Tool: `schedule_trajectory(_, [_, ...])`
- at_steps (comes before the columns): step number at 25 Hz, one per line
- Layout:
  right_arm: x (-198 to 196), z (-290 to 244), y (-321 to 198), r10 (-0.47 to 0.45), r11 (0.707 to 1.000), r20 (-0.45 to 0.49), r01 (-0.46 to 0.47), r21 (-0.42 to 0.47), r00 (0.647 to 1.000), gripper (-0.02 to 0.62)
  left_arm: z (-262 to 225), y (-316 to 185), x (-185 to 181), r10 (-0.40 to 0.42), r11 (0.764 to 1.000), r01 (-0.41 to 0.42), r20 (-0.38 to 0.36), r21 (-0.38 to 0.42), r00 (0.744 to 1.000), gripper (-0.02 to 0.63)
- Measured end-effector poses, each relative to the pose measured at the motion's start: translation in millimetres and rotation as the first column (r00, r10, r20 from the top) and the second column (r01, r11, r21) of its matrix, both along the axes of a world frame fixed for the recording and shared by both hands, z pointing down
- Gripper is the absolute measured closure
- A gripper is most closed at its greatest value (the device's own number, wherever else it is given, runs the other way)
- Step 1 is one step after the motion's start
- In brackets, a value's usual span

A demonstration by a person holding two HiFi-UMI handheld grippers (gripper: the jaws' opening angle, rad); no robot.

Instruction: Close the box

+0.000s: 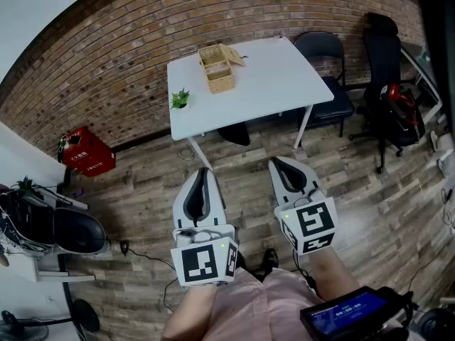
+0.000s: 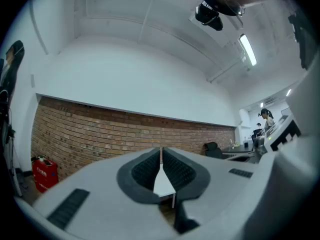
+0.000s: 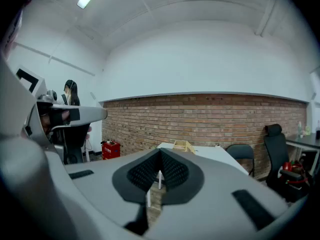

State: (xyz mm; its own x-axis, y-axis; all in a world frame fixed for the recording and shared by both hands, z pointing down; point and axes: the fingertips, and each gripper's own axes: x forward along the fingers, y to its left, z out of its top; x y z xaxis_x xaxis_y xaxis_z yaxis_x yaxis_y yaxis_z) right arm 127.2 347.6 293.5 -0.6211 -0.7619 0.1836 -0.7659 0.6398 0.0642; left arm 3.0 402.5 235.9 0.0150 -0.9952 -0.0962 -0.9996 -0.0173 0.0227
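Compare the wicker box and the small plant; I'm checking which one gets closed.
The box is tan and woven; the plant is green and leafy. The box is larger than the plant. The box has an open lid; the plant has none. Both stand on the white table.

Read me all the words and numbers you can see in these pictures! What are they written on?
No text here can be read.
On the red box on the floor: a pale label, too blurred to read.
On the blue screen at the bottom: light lines of text, too small to read.
On the left marker cube and the right marker cube: black and white square patterns, not words.
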Motion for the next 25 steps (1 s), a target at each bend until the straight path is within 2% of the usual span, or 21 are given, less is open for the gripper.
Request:
schedule_trajectory(8, [9, 3, -3, -0.007, 1.000, 0.001, 0.007, -0.004, 1.000, 0.597, 5, -1, 9, -0.011, 1.000, 0.011, 0.005, -0.014, 1.000, 0.583])
schedule_trajectory(12, [23, -4, -8, -0.006, 1.000, 0.075, 0.005, 0.010, 0.997, 0.592, 1, 0, 18, -0.022, 1.000, 0.022, -0.005, 0.009, 1.000, 0.581])
schedule_trajectory(13, [26, -4, -8, -0.021, 1.000, 0.089, 0.020, 0.003, 0.996, 0.479, 0, 0, 22, -0.022, 1.000, 0.022, -0.006, 0.018, 1.000, 0.567])
schedule_trajectory(14, [29, -4, -9, -0.035, 0.999, 0.094, 0.035, -0.003, 0.995, 0.378, -1, 1, 26, -0.023, 0.999, 0.023, -0.006, 0.022, 1.000, 0.525])
schedule_trajectory(15, [32, -3, -11, -0.042, 0.999, 0.091, 0.043, -0.003, 0.995, 0.377, -1, 1, 29, -0.026, 0.999, 0.026, -0.005, 0.023, 1.000, 0.484])
schedule_trajectory(16, [36, -3, -13, -0.044, 0.999, 0.082, 0.044, 0.003, 0.996, 0.377, 0, 1, 32, -0.031, 0.999, 0.031, -0.005, 0.022, 1.000, 0.479])
schedule_trajectory(25, [48, 21, -45, -0.021, 0.999, 0.044, 0.022, -0.030, 0.999, 0.382, 26, -22, 30, -0.055, 0.998, 0.055, -0.009, -0.032, 0.998, 0.480])
